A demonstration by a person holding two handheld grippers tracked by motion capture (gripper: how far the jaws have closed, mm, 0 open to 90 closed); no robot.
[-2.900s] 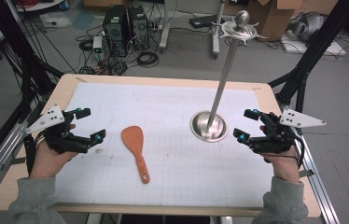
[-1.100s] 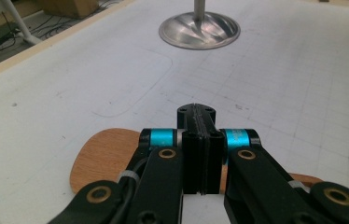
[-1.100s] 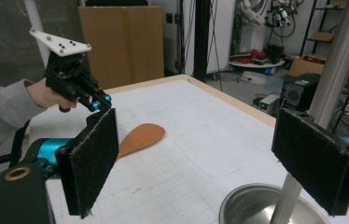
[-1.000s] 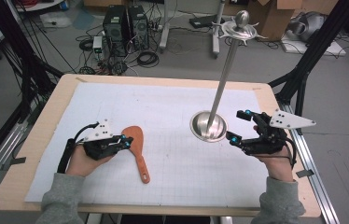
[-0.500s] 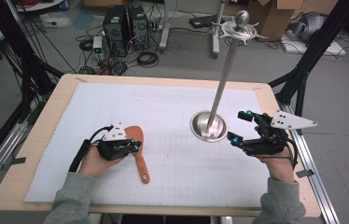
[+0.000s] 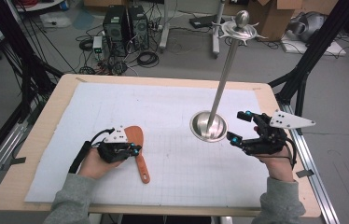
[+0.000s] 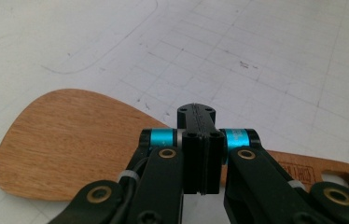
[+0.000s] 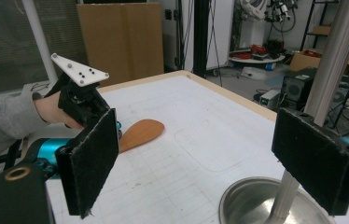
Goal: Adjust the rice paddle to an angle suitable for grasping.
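A wooden spatula (image 6: 136, 136) lies flat on the white gridded mat, blade away from me. My left gripper (image 6: 134, 150) is low over its neck, jaws pressed together. In the left gripper view the closed tips (image 7: 196, 114) sit just above the spatula (image 7: 65, 140), with nothing between the pads; I cannot tell whether they touch the wood. My right gripper (image 6: 236, 126) stands open just right of the metal stand's bowl-shaped base (image 6: 208, 126). In the right gripper view its pads (image 8: 91, 163) are far apart, framing the base (image 8: 256, 205) and pole (image 8: 336, 60).
The stand's thin pole (image 6: 224, 79) rises to a hooked top (image 6: 240, 27). The mat (image 6: 163, 102) covers most of the wooden table (image 6: 37, 126). Beyond the far edge, computers and cables sit on the floor (image 6: 126, 28). Black frame legs flank both sides.
My left hand has come in from the table's left side to the spatula and sunk lower, with its jaws now closed. The right gripper shifted slightly toward the stand, then held still.
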